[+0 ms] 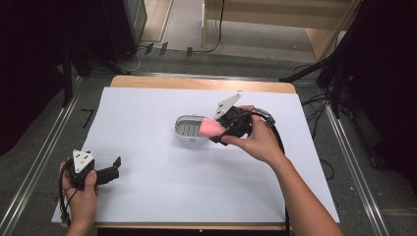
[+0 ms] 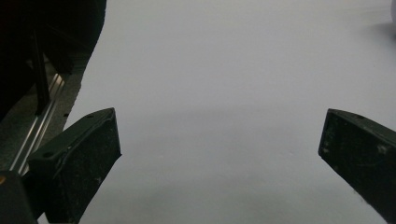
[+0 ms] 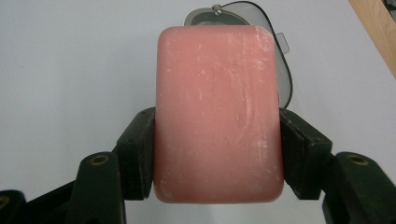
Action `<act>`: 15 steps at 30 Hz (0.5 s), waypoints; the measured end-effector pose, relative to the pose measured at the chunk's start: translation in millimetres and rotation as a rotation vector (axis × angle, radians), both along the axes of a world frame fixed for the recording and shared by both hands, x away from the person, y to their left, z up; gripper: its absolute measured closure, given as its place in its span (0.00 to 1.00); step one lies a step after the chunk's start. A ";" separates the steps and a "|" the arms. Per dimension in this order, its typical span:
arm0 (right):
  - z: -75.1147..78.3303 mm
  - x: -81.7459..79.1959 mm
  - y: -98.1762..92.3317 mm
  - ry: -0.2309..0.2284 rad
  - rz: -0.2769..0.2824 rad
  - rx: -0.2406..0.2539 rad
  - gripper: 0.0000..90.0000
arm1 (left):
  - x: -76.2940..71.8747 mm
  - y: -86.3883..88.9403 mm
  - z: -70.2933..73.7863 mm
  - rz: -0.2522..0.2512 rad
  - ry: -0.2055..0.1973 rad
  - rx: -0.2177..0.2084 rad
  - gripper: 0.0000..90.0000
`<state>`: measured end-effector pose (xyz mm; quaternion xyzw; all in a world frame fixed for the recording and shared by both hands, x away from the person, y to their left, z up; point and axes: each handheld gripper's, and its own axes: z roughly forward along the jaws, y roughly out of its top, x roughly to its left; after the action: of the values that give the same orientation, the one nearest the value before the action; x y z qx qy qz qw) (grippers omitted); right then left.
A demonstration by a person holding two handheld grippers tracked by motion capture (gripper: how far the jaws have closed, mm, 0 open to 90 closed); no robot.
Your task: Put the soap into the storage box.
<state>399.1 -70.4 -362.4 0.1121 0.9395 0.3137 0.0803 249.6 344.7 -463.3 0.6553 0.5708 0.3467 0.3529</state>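
Between my right gripper's (image 3: pixel 218 154) two black jaws sits a pink soap bar (image 3: pixel 218 116), pressed from both long sides so the pads hold its lower half and the upper half stands free. From the high view, this bar (image 1: pixel 210 129) hangs just over the near end of a small white soap dish (image 1: pixel 189 129) with a slotted floor, which lies on the white sheet (image 1: pixel 147 187) near the middle of the table. In the right gripper view, the dish's grey rim (image 3: pixel 285 79) peeks out behind the soap, so I judge the bar is over the dish but not yet resting in it.

My left gripper (image 1: pixel 112 169) rests far away at the near left corner, jaws spread wide with nothing between them, only bare sheet (image 2: pixel 219 93).

What worries me: the soap is smooth, and the pads grip only a part of it, so a quick tilt could let it slide out. Also, the dish is light and nobody holds it; if the bar touches its rim on the way, the dish may be pushed along the sheet.
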 end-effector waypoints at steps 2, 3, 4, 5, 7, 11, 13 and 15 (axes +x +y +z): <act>-0.3 1.4 1.7 -0.001 0.008 0.002 0.43 | -0.1 -0.1 0.0 0.001 -0.001 -0.001 0.00; -0.4 2.5 3.1 -0.003 0.012 -0.002 0.43 | -0.2 -0.1 -0.1 0.000 -0.003 -0.002 0.00; -0.9 4.7 6.7 -0.014 0.025 -0.002 0.43 | -0.3 -0.1 -0.1 0.001 -0.006 -0.002 0.00; -0.8 5.5 7.7 -0.015 0.030 -0.003 0.43 | -0.3 0.0 -0.1 0.000 -0.007 -0.002 0.00; -0.9 8.8 10.8 -0.017 0.038 -0.004 0.43 | -0.4 0.0 -0.2 -0.001 -0.008 -0.002 0.00; -2.2 15.3 14.1 -0.003 0.057 0.010 0.43 | -0.5 0.0 -0.2 -0.003 -0.010 -0.003 0.00; -3.2 18.3 15.8 -0.002 0.063 0.004 0.43 | -0.6 0.1 -0.1 -0.002 -0.010 -0.003 0.00; -3.7 20.6 17.6 -0.005 0.070 0.001 0.43 | -0.5 0.1 -0.1 -0.002 -0.010 -0.003 0.00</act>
<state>419.7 -52.9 -366.1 0.0784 0.9425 0.3168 0.0717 249.1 344.8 -463.5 0.6536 0.5690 0.3487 0.3572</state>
